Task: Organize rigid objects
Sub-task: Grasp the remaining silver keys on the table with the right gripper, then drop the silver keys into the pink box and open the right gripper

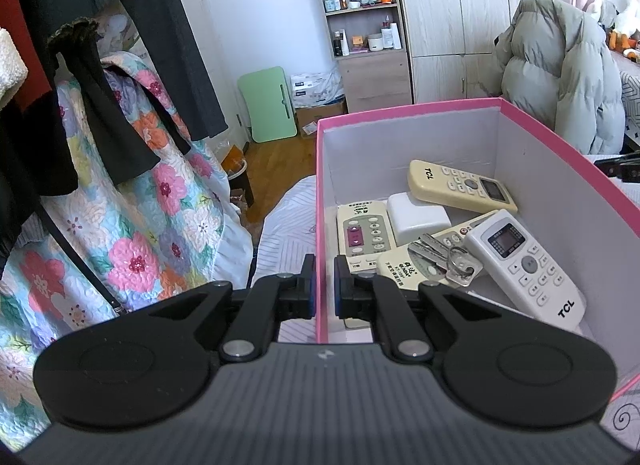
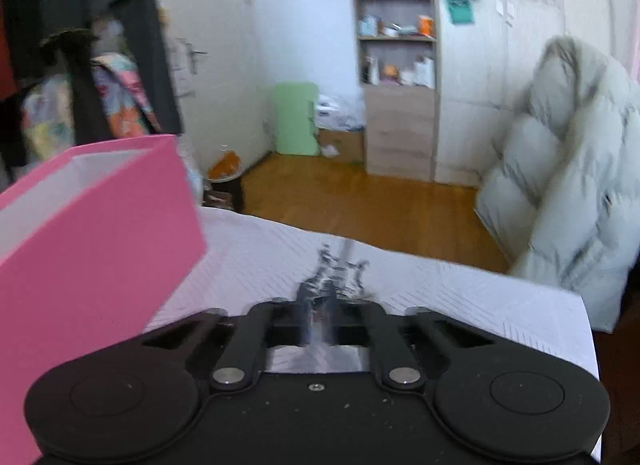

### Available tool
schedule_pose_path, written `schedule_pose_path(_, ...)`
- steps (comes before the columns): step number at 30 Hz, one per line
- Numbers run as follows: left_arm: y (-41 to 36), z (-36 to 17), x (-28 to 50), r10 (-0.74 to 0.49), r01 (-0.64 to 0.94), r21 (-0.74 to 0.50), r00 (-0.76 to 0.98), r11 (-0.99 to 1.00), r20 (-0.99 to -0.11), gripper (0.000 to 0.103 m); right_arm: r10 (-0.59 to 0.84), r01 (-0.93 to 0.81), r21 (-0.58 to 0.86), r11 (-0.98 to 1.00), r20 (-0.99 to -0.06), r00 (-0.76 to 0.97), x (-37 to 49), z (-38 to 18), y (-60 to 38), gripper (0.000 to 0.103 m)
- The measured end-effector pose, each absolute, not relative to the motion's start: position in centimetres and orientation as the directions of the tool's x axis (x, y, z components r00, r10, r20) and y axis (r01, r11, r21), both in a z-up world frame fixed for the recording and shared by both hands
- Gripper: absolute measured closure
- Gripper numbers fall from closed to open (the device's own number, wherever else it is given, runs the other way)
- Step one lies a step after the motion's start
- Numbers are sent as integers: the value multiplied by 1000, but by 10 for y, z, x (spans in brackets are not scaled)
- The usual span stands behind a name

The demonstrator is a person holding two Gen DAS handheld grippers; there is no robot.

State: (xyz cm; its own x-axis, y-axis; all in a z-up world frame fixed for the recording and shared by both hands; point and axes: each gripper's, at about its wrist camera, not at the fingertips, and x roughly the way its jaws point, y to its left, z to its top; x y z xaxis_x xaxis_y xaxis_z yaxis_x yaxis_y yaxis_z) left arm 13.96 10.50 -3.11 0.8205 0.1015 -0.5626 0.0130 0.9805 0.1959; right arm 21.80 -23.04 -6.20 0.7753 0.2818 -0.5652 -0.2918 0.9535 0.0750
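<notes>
Pink box (image 1: 560,169): remotes and keys (image 1: 444,261) lie inside; your left hand-held gripper (image 1: 324,285) pinches its near wall.
Right hand-held gripper (image 2: 318,307): clenched beside the box; blur hides any contents.

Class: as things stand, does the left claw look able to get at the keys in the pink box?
Probably not yet: the left claw is clamped on a wall of the pink box. The keys lie uncovered atop the remotes, so nothing else blocks them.
</notes>
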Motion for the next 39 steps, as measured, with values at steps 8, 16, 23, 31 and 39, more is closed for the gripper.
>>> schedule_pose_path(8, 108, -30, 138, 95, 11, 183, 823, 983, -560, 97, 273, -288, 62, 956, -551, 788, 210, -53, -224, 101)
schedule_pose_path(16, 109, -30, 138, 90, 11, 174, 823, 985, -560, 97, 279, -291, 59, 955, -512, 812, 199, -36, -221, 101)
schedule_pose_path(23, 108, -30, 137, 92, 11, 178, 824, 984, -559, 97, 330, -364, 7, 931, -437, 837, 180, 18, -198, 101)
schedule_pose_path(31, 107, -30, 137, 89, 14, 177, 825, 984, -558, 97, 493, -521, 13, 854, -343, 800, 167, 79, -162, 101)
schedule_pose_path(39, 106, -29, 139, 73, 21, 160, 828, 987, -556, 97, 600, -637, 20, 771, -359, 715, 178, 93, -110, 101)
